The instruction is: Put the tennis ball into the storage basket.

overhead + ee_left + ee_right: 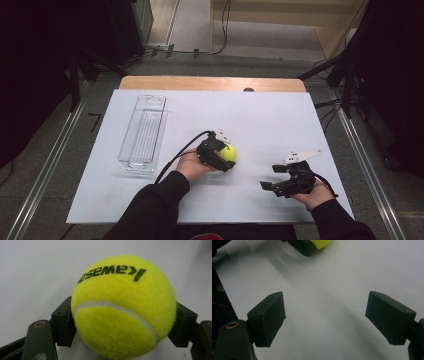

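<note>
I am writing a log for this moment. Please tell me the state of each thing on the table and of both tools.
Tennis ball: gripped between the left tool's jaws.
Left tool: shut on the tennis ball.
Right tool: open, holding nothing, above the white table.
Clear tray: upright, empty.

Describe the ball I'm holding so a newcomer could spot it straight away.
Start from the white table; a clear plastic tray lies at its left. Right of that tray, near the table's middle, the left hand-held gripper is shut on a tennis ball. It is the one bright yellow-green thing there, fuzzy, with a white seam and black lettering.
</note>
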`<state>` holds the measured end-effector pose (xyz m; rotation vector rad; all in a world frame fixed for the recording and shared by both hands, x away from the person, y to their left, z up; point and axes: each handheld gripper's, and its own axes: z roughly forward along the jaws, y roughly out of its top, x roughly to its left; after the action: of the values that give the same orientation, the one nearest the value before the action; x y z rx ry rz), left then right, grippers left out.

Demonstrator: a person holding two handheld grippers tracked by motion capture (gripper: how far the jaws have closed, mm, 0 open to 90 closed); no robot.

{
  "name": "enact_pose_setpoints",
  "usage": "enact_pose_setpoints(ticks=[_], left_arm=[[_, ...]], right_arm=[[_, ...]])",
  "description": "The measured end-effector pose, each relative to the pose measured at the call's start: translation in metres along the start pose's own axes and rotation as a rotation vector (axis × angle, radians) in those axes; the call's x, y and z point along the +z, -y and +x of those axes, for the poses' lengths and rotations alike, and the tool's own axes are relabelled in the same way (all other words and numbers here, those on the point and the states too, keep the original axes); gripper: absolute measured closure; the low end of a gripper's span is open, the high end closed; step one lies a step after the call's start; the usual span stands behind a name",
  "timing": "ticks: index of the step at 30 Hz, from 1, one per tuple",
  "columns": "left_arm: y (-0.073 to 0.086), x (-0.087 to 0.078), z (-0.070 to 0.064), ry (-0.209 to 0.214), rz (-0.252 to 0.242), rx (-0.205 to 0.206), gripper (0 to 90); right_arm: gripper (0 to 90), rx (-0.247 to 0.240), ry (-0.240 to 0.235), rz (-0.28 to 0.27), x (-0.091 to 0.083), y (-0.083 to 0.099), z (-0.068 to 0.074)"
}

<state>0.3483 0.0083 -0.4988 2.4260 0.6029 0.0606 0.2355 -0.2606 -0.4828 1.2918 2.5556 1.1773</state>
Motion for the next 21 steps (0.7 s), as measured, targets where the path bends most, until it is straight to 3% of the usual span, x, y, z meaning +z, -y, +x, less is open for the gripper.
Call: enact_pose_setpoints(ticks=[15,21], left_arm=[[-0.002,-0.004,0.0,-0.005,0.0,-0.001,25.6],[-0.005,-0.011,0.001,0.013,-0.002,-0.014,25.6]], right_arm=[[14.1,0.0,-0.003,0.001,0.0,0.0,0.0],[14.1,-0.002,-0.004,0.004,0.001,0.0,0.0]])
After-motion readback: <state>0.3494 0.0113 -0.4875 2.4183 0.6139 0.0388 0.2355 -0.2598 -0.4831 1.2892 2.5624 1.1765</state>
